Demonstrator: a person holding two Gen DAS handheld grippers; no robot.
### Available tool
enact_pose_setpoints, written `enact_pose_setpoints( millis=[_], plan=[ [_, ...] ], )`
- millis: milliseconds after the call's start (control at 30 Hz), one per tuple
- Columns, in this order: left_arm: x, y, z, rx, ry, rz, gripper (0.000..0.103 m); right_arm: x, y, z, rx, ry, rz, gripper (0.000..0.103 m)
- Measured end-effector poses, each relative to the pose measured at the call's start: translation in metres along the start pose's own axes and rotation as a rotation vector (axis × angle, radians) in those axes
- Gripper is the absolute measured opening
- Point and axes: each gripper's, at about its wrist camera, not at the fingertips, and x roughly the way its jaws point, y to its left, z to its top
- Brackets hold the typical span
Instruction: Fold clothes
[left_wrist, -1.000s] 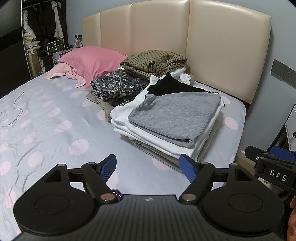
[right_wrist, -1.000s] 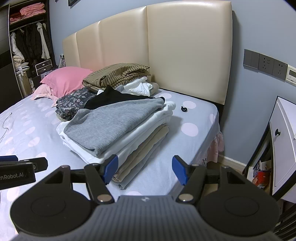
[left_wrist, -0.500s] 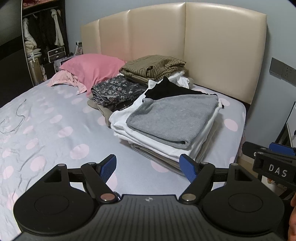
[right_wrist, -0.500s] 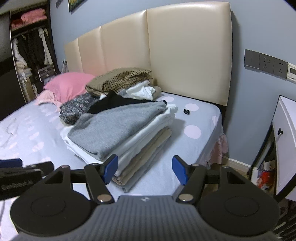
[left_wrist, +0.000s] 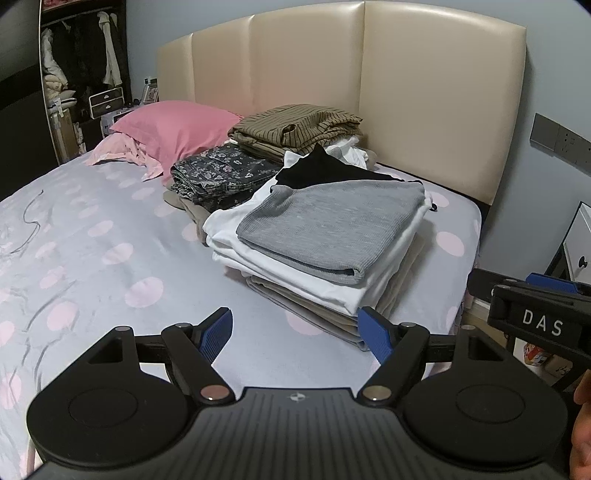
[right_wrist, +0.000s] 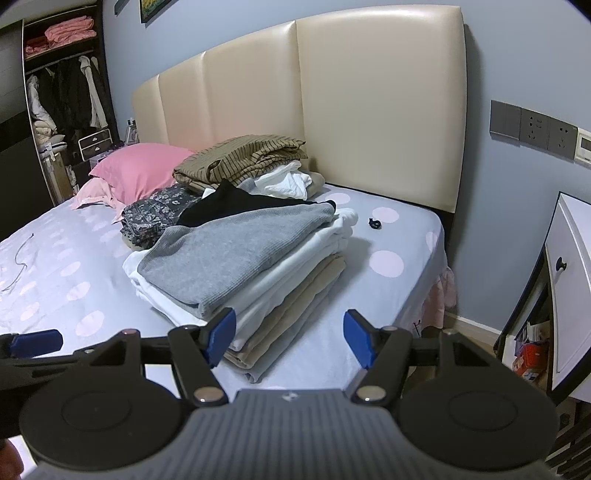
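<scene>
A folded grey knit top (left_wrist: 332, 225) (right_wrist: 236, 254) lies on a stack of folded white and beige clothes (left_wrist: 332, 295) (right_wrist: 291, 295) near the bed's right edge. Behind it sit a black garment (left_wrist: 325, 168), a folded dark floral piece (left_wrist: 221, 173) (right_wrist: 155, 214) and a folded striped olive garment (left_wrist: 299, 127) (right_wrist: 243, 155). My left gripper (left_wrist: 297, 334) hovers open in front of the stack, holding nothing. My right gripper (right_wrist: 290, 334) is open too, just short of the stack's near corner. The right gripper's body (left_wrist: 535, 314) shows at the left wrist view's right edge.
The bed (left_wrist: 92, 240) has a grey sheet with pink dots and a beige headboard (right_wrist: 369, 110). A pink pillow (left_wrist: 173, 129) lies at the head. A small black object (right_wrist: 375, 223) rests on the sheet. A white bedside cabinet (right_wrist: 569, 280) stands right; a wardrobe (right_wrist: 62, 110) left.
Both grippers have drawn back and risen a little, so the stack sits slightly farther off. Their jaws stay open and the clothes have not moved.
</scene>
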Motion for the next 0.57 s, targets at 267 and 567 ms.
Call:
enact_pose_setpoints(
  millis=[267,567],
  plan=[
    [0.0009,0.0037,-0.0012,-0.01,0.001,-0.004,0.074,0.0007,0.0014,0.0002,-0.006,0.004,-0.002,0.067],
    [-0.0004,0.0068,-0.0024,-0.026,0.0,-0.02,0.074,0.0002,0.0015,0.0003,-0.007,0.003,-0.004,0.067]
  ],
)
